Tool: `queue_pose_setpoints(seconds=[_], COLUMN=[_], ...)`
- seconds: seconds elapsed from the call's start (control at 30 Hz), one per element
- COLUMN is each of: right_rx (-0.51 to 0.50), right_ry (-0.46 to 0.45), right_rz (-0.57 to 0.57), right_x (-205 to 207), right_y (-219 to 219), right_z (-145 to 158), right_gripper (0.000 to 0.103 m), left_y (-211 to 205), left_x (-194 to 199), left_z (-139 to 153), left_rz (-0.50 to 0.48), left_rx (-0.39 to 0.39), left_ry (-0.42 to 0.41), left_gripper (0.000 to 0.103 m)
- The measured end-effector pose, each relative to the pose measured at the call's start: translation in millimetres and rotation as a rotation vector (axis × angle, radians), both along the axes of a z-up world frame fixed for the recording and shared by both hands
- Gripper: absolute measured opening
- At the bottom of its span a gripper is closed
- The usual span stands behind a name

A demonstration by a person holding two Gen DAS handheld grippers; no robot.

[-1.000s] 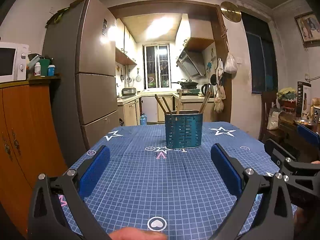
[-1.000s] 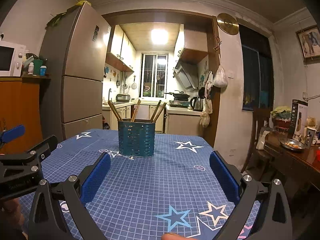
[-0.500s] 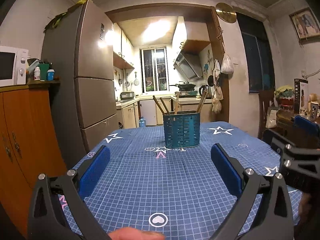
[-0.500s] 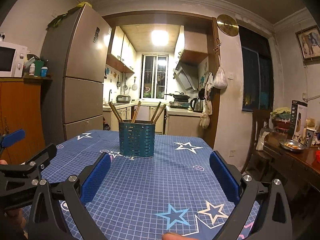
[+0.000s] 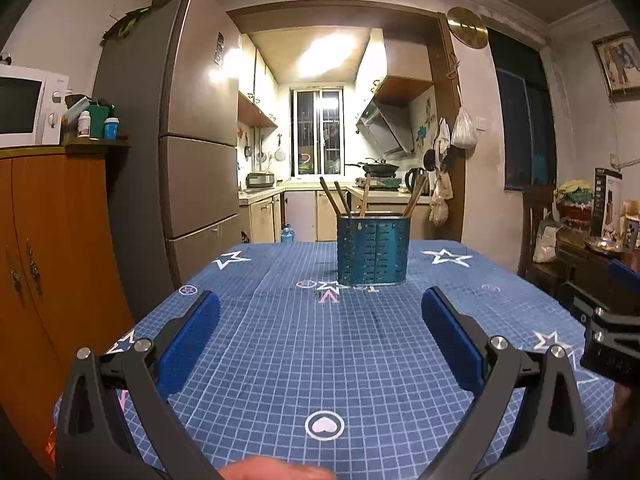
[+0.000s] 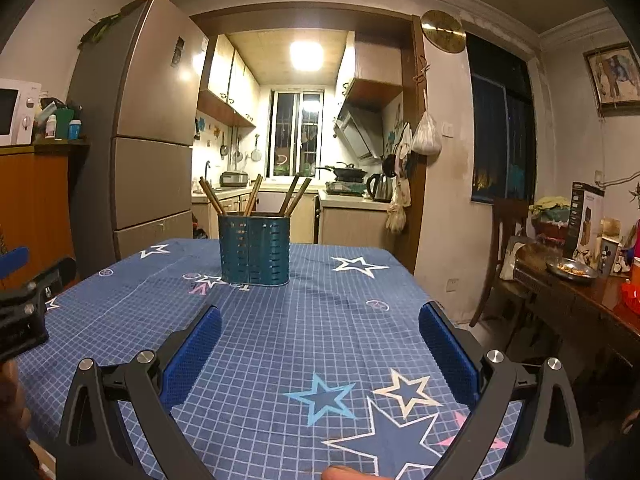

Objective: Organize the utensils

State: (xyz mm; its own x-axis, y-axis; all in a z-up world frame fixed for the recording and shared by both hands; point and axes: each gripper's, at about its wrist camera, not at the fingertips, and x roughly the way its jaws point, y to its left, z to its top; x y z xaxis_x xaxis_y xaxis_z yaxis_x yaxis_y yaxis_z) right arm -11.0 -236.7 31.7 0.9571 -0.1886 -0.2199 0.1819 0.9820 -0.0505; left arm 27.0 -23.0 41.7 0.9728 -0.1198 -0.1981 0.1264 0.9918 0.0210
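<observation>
A teal perforated utensil holder (image 5: 373,249) stands upright near the far end of the table, with several wooden chopsticks (image 5: 330,196) sticking out of it. It also shows in the right wrist view (image 6: 254,250), with its chopsticks (image 6: 253,195). My left gripper (image 5: 320,332) is open and empty, low over the near part of the table. My right gripper (image 6: 320,340) is open and empty too. Each gripper shows at the edge of the other's view: the right one (image 5: 612,336), the left one (image 6: 28,300).
The table has a blue checked cloth with stars (image 5: 304,344). A fridge (image 5: 192,152) and an orange cabinet (image 5: 44,248) with a microwave stand at the left. A wooden chair (image 6: 506,248) and a cluttered side table (image 6: 580,284) stand at the right. The kitchen lies behind.
Both grippers have pulled back and dropped slightly, so the holder looks a little farther off. Both stay open and empty. The holder has not moved.
</observation>
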Motion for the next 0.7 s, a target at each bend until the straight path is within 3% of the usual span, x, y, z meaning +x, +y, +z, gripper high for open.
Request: queue_pose_setpoints(seconds=[0.7], right_rx=[-0.012], right_ry=[0.015], right_rz=[0.006], right_x=[4], right_y=[14], right_z=[-6], right_gripper=[0.099], left_y=[4], left_x=[3], left_z=[-8], left_rz=[0.034], left_rx=[0.023], left_ry=[0.017], left_gripper=[0.097])
